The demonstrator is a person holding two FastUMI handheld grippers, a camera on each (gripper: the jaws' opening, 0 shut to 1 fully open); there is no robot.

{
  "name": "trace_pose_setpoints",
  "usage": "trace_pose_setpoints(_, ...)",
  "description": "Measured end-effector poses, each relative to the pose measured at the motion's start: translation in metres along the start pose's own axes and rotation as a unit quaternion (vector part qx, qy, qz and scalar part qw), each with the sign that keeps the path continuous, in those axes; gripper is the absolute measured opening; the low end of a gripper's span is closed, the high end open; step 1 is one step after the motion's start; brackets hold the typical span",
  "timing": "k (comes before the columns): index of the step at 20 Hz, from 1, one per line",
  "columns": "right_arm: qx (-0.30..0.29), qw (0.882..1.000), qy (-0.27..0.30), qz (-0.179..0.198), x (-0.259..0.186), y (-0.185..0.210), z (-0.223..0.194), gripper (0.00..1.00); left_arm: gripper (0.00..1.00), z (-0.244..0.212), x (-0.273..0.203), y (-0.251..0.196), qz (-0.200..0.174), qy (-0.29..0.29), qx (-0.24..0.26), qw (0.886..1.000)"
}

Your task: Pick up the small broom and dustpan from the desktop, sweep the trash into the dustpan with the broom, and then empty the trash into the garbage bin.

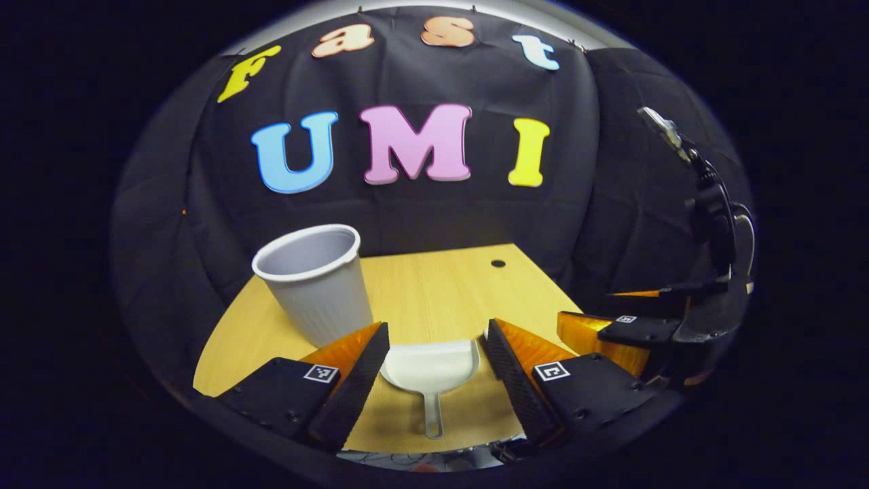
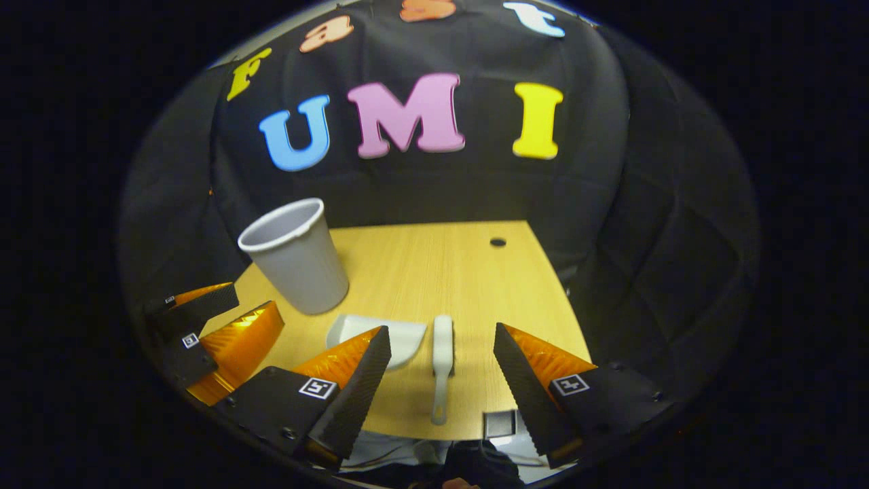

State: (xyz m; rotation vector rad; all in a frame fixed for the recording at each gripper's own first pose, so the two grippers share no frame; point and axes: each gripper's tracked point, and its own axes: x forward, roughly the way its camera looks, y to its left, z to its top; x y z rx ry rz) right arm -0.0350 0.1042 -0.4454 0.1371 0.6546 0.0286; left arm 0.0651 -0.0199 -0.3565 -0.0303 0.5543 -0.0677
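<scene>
nearby, smooth white plastic dustpan (image 1: 430, 367) beside ribbed tapered bin (image 1: 316, 282)

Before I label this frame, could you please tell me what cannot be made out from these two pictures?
- Inside of the garbage bin: both views; its own wall hides the bottom.
- Dustpan: right gripper view; the right gripper finger covers its near part.
- Trash to sweep: none can be made out on the desktop; too small to tell.
- Broom bristles: right gripper view; too small to tell.
</scene>
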Motion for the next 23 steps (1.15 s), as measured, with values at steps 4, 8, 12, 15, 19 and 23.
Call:
trace_pose_setpoints(4,-0.034,0.989,-0.142,-0.001,-0.008,-0.003,0.009,0.98,0.87,-0.017,-0.031,-0.006,0.023,-0.103,-0.019,0.994)
trace_pose_setpoints(8,-0.044,0.971,-0.236,0.02,-0.014,-0.001,0.017,0.98,0.86,-0.022,-0.044,-0.005,0.048,-0.195,-0.022,0.979)
trace_pose_setpoints(12,-0.047,0.967,-0.248,0.04,-0.013,-0.006,0.014,0.98,0.86,-0.026,-0.035,-0.013,0.074,-0.206,-0.034,0.975)
trace_pose_setpoints(15,-0.042,0.961,-0.269,0.042,-0.011,-0.007,0.014,0.98,0.86,-0.029,-0.035,-0.005,0.082,-0.221,-0.041,0.971)
trace_pose_setpoints(19,-0.037,0.959,-0.276,0.052,-0.012,-0.006,0.017,0.97,0.85,-0.027,-0.037,-0.004,0.107,-0.227,-0.022,0.968)
trace_pose_setpoints(23,-0.038,0.957,-0.284,0.049,-0.012,-0.005,0.018,0.97,0.86,-0.032,-0.038,-0.023,0.089,-0.218,-0.029,0.971)
